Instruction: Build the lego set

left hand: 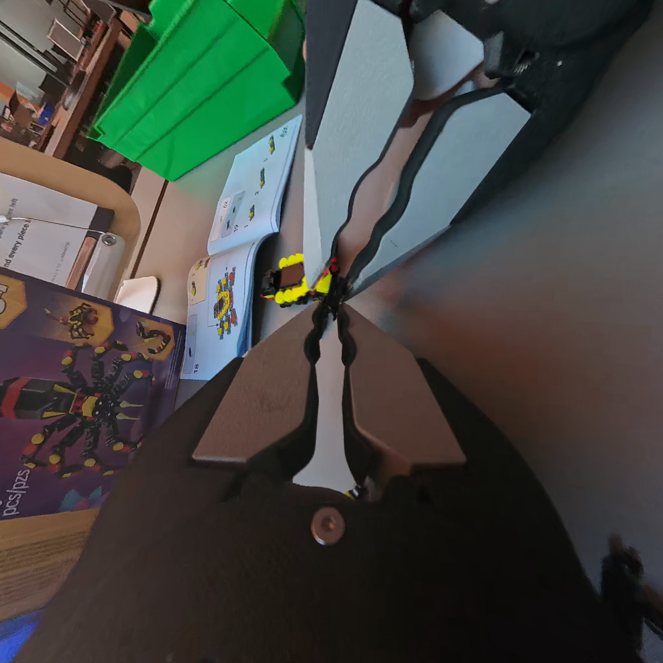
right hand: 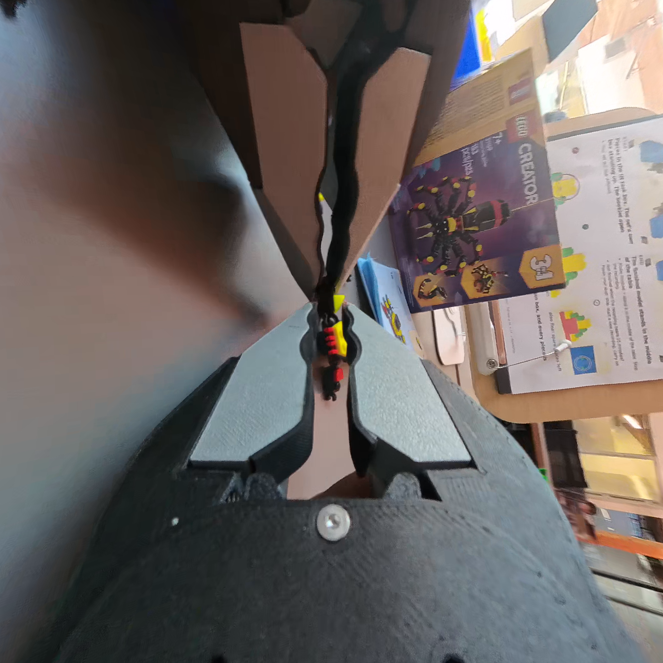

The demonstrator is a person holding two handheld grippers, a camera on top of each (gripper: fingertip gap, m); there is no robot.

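My left gripper (left hand: 328,314) and my right gripper (right hand: 328,312) meet tip to tip above the table. The right gripper is shut on a small black, red and yellow lego sub-assembly (right hand: 332,341), which sits between its grey fingers. The left gripper is shut on the black end of that same assembly (left hand: 333,292). In the left wrist view the right gripper (left hand: 333,276) comes in from the top. In the right wrist view the left gripper (right hand: 324,287) comes in from the top. A yellow and brown lego body (left hand: 290,280) lies on the table just behind the tips.
An open instruction booklet (left hand: 247,222) lies left of the lego body. The purple lego box (left hand: 82,376) stands nearby and also shows in the right wrist view (right hand: 477,222). Green bins (left hand: 201,89) stand at the back. A clipboard with a printed sheet (right hand: 592,251) lies beside the box. Left and right tips are no more than a few centimetres apart.
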